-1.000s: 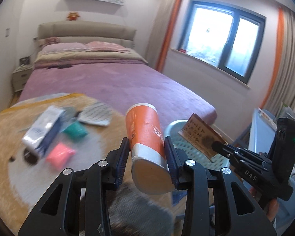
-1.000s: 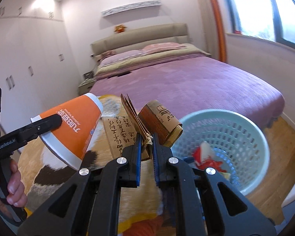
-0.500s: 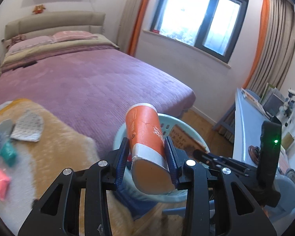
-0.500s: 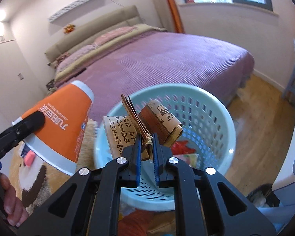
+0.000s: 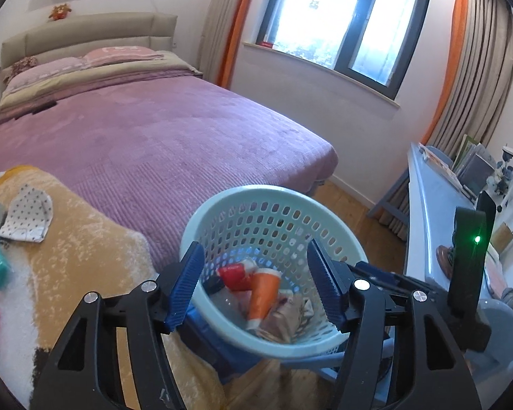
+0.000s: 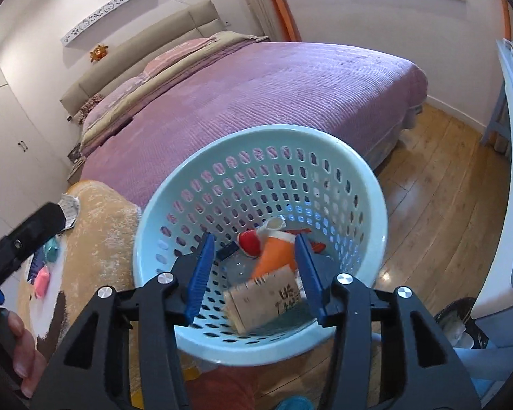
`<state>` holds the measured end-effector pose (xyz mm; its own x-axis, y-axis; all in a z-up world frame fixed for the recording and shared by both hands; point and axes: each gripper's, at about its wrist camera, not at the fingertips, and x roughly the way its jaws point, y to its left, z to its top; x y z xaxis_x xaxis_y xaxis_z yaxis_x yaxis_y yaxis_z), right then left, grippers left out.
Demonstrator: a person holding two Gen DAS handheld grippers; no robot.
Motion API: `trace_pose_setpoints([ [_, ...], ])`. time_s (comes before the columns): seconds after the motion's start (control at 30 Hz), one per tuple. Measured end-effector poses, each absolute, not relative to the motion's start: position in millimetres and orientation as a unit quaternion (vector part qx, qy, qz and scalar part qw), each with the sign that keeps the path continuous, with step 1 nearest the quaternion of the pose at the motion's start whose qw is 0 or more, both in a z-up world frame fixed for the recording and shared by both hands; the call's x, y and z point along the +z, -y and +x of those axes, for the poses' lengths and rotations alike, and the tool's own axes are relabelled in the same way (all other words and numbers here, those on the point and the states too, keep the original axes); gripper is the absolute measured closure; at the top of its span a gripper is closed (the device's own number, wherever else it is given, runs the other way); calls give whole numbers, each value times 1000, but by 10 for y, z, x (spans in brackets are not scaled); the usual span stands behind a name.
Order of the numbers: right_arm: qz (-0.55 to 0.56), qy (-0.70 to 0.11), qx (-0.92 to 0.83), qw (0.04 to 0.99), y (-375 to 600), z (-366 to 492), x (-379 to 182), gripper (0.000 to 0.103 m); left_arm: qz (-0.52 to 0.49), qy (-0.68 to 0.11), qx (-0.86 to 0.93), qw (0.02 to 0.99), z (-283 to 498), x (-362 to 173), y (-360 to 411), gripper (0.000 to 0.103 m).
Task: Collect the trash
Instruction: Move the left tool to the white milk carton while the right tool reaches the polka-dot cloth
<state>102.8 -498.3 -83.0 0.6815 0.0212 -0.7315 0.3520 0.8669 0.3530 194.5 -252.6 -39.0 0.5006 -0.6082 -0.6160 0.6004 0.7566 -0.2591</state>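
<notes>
Opening, both tongs (image 5: 256, 283) (image 6: 253, 273) hang empty over the perforated round plastic basket (image 5: 201, 215).

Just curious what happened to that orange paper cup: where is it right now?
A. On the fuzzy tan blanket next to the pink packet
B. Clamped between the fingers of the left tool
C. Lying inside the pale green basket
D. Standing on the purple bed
C: the orange paper cup lies on its side among other trash inside the pale green basket, and nothing is between the opening jaws of the left gripper.
</notes>
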Motion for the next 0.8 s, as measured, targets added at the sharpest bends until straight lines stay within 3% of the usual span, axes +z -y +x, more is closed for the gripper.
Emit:
trace_pose_setpoints([
  [0.33, 197, -372, -38, 906, 4463, 1018, -522, 58, -14, -338, -331, 881, 1688, -257, 2063, 42],
  [0.53, 157, -361, 14, 919, 3933, 1092, -335, 58, -15, -311, -300, 902, 1609, -72, 1664, 37],
  [0.67, 143, -356, 41, 922, 3644, 1155, -289, 50, -18, -294, -267, 918, 1605, 26, 1280, 30],
  [0.8, 118, -360, 70, 923, 3279, 1283, -292, 50, -28, -288, -227, 930, 1680, 66, 860, 25],
])
